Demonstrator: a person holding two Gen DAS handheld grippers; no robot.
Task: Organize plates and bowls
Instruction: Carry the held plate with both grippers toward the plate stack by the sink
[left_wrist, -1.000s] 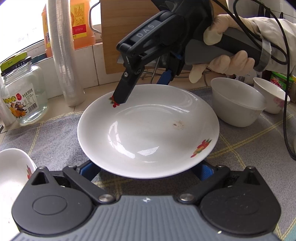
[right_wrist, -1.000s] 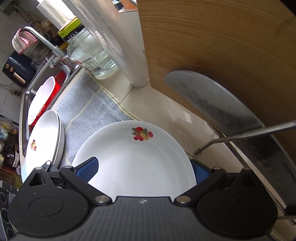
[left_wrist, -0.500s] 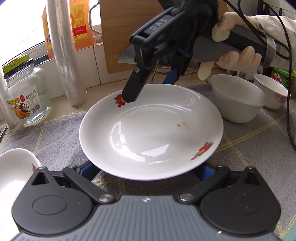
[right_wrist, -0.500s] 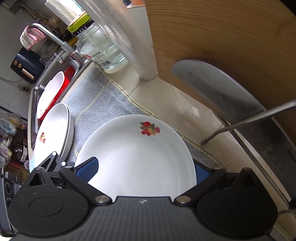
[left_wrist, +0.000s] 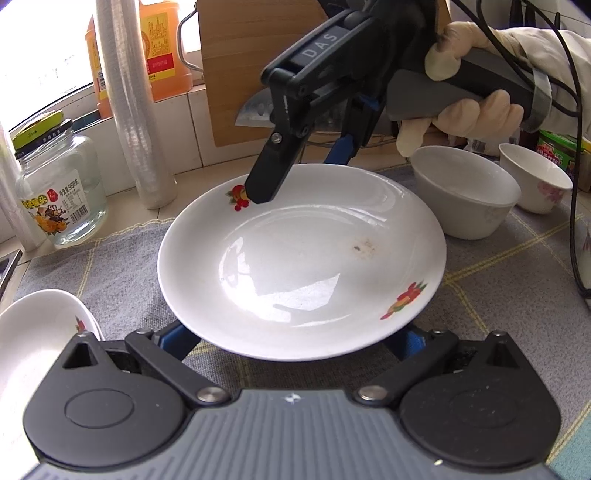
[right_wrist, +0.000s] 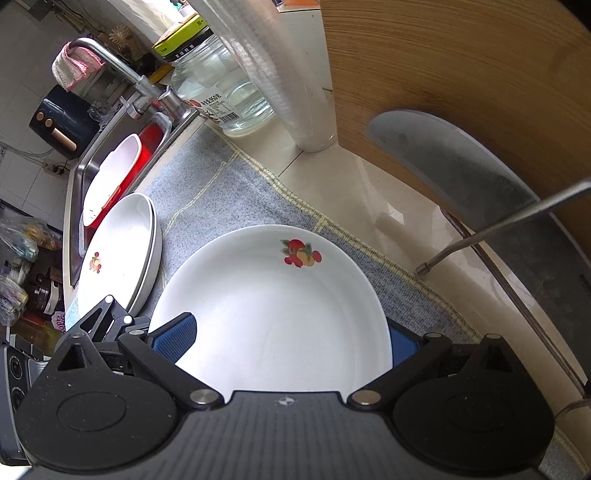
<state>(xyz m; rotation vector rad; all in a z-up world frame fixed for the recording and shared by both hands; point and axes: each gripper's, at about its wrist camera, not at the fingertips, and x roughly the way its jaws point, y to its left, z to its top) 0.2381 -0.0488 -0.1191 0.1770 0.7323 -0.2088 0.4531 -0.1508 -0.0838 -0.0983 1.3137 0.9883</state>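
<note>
grey cloth (left_wrist: 122, 266) bears plate (left_wrist: 295, 258) between wide fingers of both grippers, bowls (left_wrist: 465, 192) beside.

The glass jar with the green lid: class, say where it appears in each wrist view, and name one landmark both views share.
Left wrist view: the glass jar stands at the left edge, on the counter behind the grey cloth, left of the roll of plastic wrap.
Right wrist view: the jar sits at top centre, beside the tap, left of the same roll.
Shared landmark: the fruit-printed plate.
</note>
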